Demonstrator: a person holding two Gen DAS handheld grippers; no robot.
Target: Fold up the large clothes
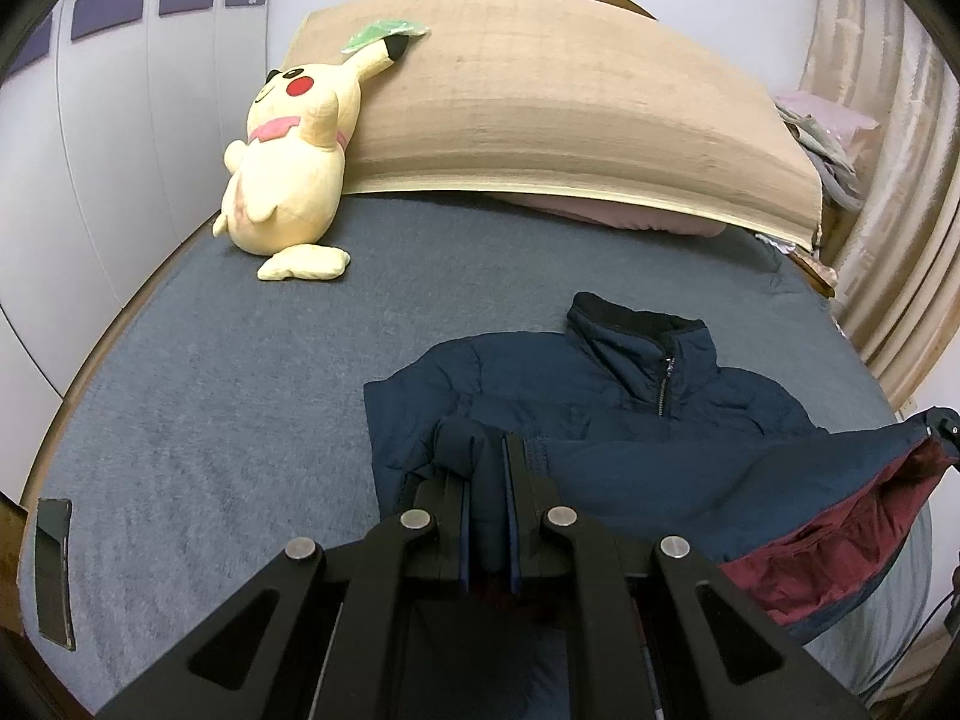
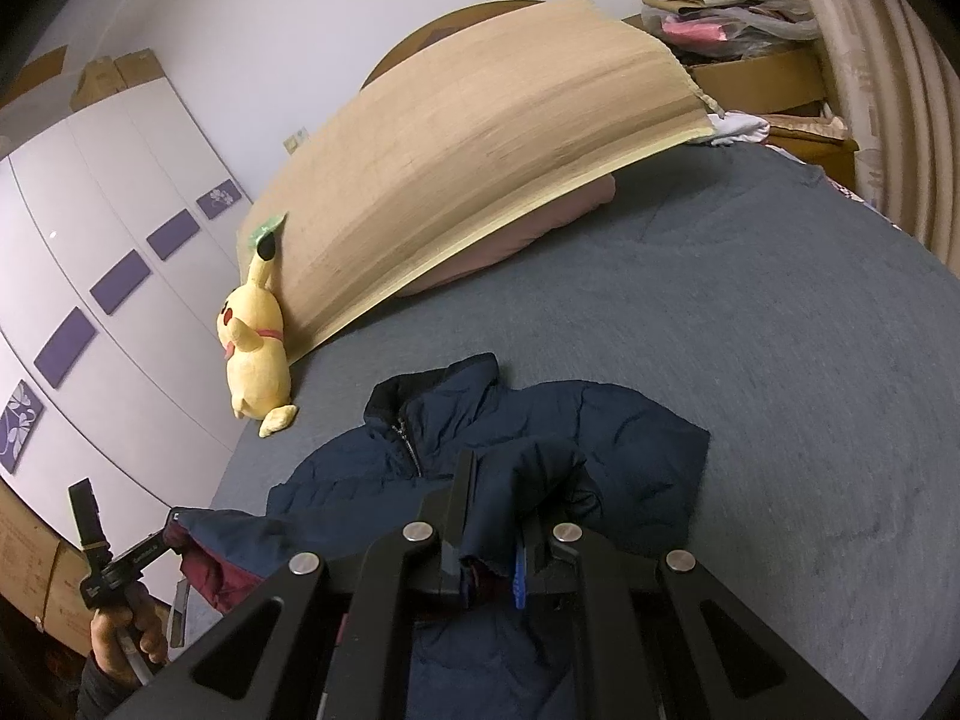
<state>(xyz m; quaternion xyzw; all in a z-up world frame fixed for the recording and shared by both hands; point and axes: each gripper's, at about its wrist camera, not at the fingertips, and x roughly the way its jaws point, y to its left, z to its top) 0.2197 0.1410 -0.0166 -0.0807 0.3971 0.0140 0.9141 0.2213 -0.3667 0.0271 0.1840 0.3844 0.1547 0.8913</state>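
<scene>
A navy padded jacket (image 1: 630, 396) with a zip collar lies front-up on the grey-blue bed sheet (image 1: 210, 420). My left gripper (image 1: 489, 450) is shut on a fold of its lower edge, and navy fabric bunches over the fingertips. The lifted hem shows maroon lining (image 1: 840, 546) and stretches to my right gripper (image 1: 939, 423) at the far right. In the right wrist view, my right gripper (image 2: 498, 498) is shut on the jacket (image 2: 630, 450), with cloth draped between its fingers. My left gripper (image 2: 171, 525) pinches the other hem corner at lower left, held by a hand (image 2: 126, 630).
A yellow plush toy (image 1: 288, 162) leans against a tan mat (image 1: 570, 108) propped over a pink pillow at the head of the bed. White wardrobe doors (image 2: 120, 240) line the left. Boxes and bagged clothes (image 2: 720, 24) pile up by the curtain on the right.
</scene>
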